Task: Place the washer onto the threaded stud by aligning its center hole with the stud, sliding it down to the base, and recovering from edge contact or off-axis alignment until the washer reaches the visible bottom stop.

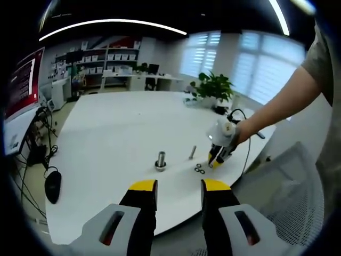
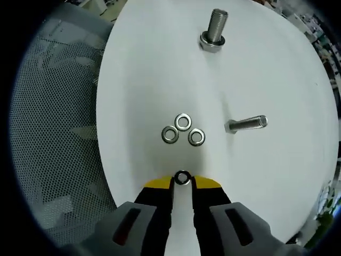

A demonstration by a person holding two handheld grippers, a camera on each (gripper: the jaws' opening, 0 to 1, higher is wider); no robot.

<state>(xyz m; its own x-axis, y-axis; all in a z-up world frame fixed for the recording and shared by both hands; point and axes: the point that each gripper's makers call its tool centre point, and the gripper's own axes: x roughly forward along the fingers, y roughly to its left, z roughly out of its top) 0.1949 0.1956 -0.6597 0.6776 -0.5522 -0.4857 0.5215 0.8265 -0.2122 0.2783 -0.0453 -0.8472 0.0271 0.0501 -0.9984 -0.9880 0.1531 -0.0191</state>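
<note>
Pinched between the right gripper (image 2: 182, 182) tips: a washer (image 2: 182, 177), just above the white table (image 2: 277, 176). Beyond, three spare washers (image 2: 183, 129) clustered, small bolt (image 2: 246, 124), then threaded stud (image 2: 213, 30). Left gripper (image 1: 179, 186) parted, holding nothing, off the table edge.

White round table (image 1: 106, 138) mid-room. Mesh chair (image 1: 298, 186) near right. Far: shelving (image 1: 106, 58), white desk (image 1: 138, 80), potted plant (image 1: 214, 85), blinded windows (image 1: 256, 64). Monitor (image 1: 24, 85) left, mouse (image 1: 52, 185) near it. Ceiling strip lights (image 1: 106, 24) on.
</note>
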